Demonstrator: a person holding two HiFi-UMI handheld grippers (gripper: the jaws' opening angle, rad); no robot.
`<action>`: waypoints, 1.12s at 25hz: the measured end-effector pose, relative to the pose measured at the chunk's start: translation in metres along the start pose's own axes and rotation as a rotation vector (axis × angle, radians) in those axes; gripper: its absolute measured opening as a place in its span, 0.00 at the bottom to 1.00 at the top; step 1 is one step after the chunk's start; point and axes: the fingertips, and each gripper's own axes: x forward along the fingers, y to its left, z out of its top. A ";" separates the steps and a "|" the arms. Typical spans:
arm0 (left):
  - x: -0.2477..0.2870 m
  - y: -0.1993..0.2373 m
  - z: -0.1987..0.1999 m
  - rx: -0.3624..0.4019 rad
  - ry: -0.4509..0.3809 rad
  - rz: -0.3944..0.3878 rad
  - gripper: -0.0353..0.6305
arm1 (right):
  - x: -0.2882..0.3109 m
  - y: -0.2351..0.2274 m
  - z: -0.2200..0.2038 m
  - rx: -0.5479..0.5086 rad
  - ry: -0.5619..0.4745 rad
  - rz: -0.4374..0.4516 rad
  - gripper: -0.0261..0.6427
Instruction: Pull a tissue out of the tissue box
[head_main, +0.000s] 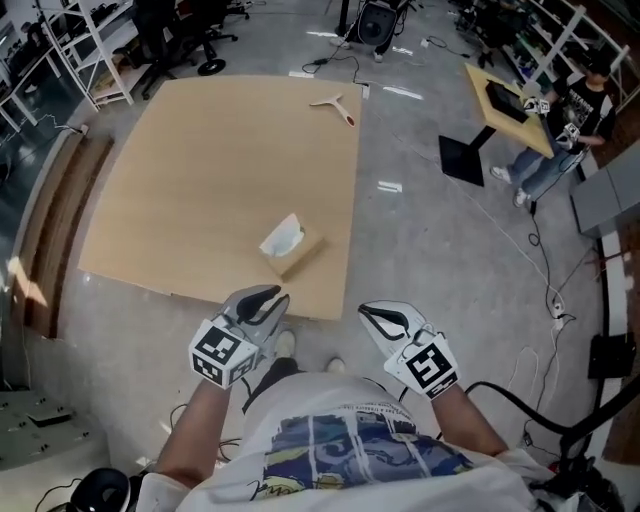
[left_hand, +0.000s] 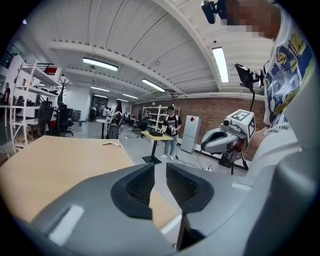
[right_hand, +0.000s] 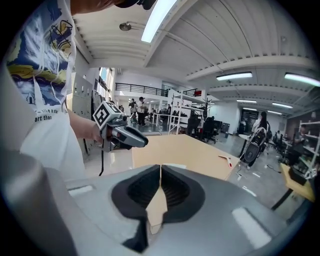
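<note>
The tissue box is a tan carton lying near the front right corner of the wooden table, and a white tissue sticks up from its top. Both grippers hang in front of the table's near edge, short of the box and touching nothing. My left gripper is open by a narrow gap, and nothing is between its black pads. My right gripper is shut, tips together, with nothing in it. Each gripper shows in the other's view, the right gripper and the left gripper.
A small wooden-handled tool lies at the table's far edge. A person stands by a small desk at the back right. Chairs and shelving line the back left, and cables run over the concrete floor at the right.
</note>
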 end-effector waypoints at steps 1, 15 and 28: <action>0.004 0.012 -0.002 -0.001 0.009 0.001 0.18 | 0.004 -0.003 0.001 0.008 0.002 -0.014 0.05; 0.072 0.135 -0.052 -0.018 0.165 -0.046 0.26 | 0.037 -0.015 0.009 0.101 0.074 -0.209 0.05; 0.141 0.177 -0.104 -0.044 0.317 -0.127 0.27 | 0.021 -0.017 -0.011 0.232 0.166 -0.393 0.05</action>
